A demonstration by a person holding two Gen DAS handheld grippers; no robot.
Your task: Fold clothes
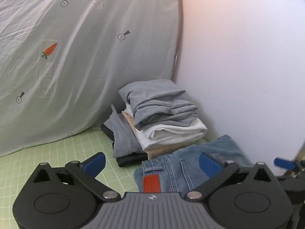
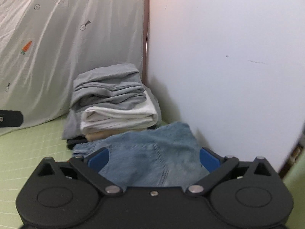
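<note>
Folded light-blue jeans (image 1: 183,164) lie on the green grid mat (image 1: 57,152), with a red patch at the waistband. My left gripper (image 1: 152,163) is open just above their near edge, blue fingertips (image 1: 95,163) spread wide. In the right wrist view the jeans (image 2: 152,152) fill the space between the spread blue fingertips (image 2: 99,159) of my right gripper (image 2: 154,160), which is open; whether it touches the denim I cannot tell. Behind the jeans stands a stack of folded clothes (image 1: 162,114), grey on top, then white, beige and dark; it also shows in the right wrist view (image 2: 114,99).
A white sheet with carrot prints (image 1: 66,57) hangs at the back left. A plain white wall (image 1: 238,66) closes the right side, meeting the sheet in the corner behind the stack. The right gripper's blue finger (image 1: 284,163) shows at the left view's right edge.
</note>
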